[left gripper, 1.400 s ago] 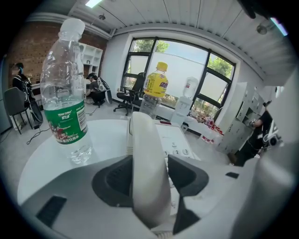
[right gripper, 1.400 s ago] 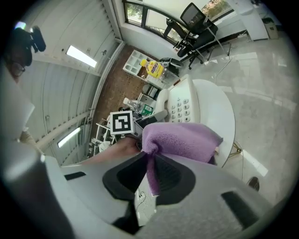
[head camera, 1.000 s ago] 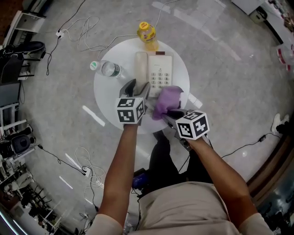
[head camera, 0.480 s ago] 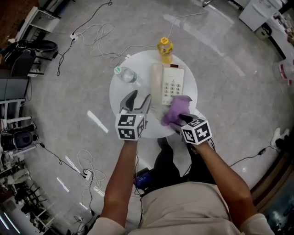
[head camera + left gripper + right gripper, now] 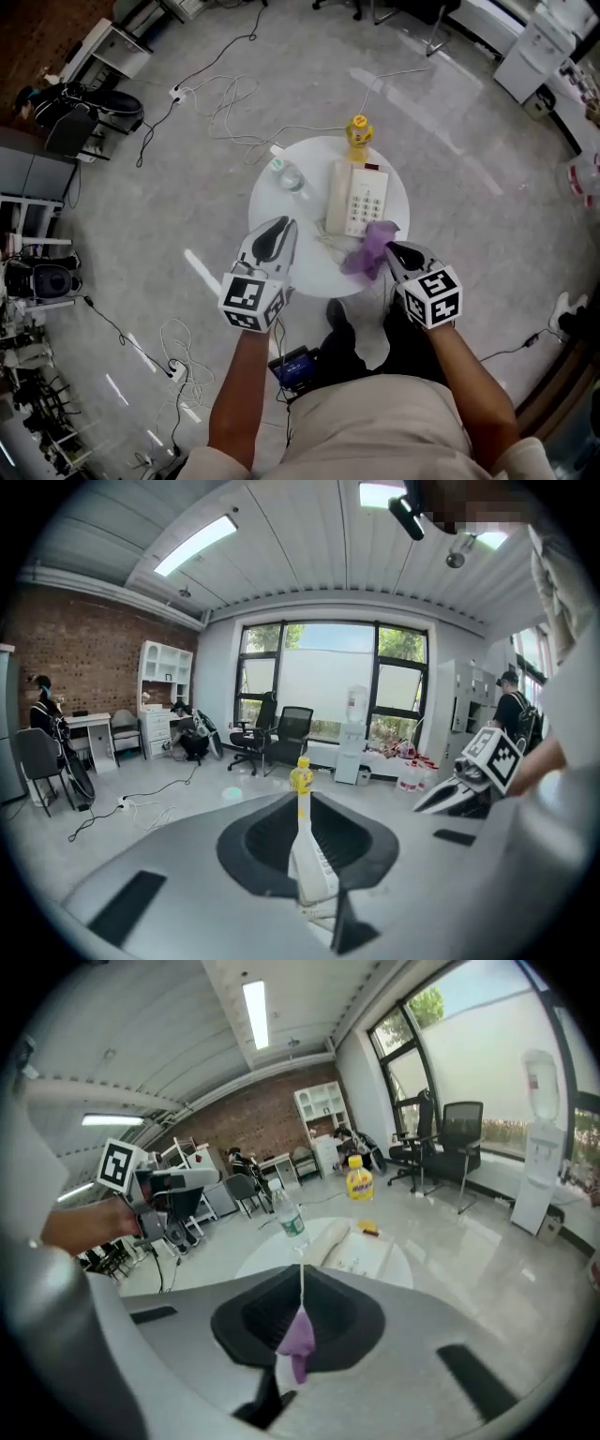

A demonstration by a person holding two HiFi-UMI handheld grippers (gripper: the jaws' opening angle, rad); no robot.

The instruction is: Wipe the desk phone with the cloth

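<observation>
Cloth (image 5: pixel 368 253) raised off phone (image 5: pixel 357 199), yellow bottle (image 5: pixel 357 131) label illegible

Pulled the left claw (image 5: pixel 275 230) back from beside the desk phone (image 5: pixel 356 199) to the near-left rim of the bench (image 5: pixel 314 267), closing its jaws on nothing. Drew the cloth (image 5: pixel 366 255) back off the keypad toward the near rim, closing the right claw (image 5: pixel 394 253) on it.

light: bright — ceiling strips (image 5: pixel 197 544), windows (image 5: pixel 328 682) | glare: floor (image 5: pixel 417 108) streaks | shadows: soft | edges: fisheye-warped, dark corners
</observation>
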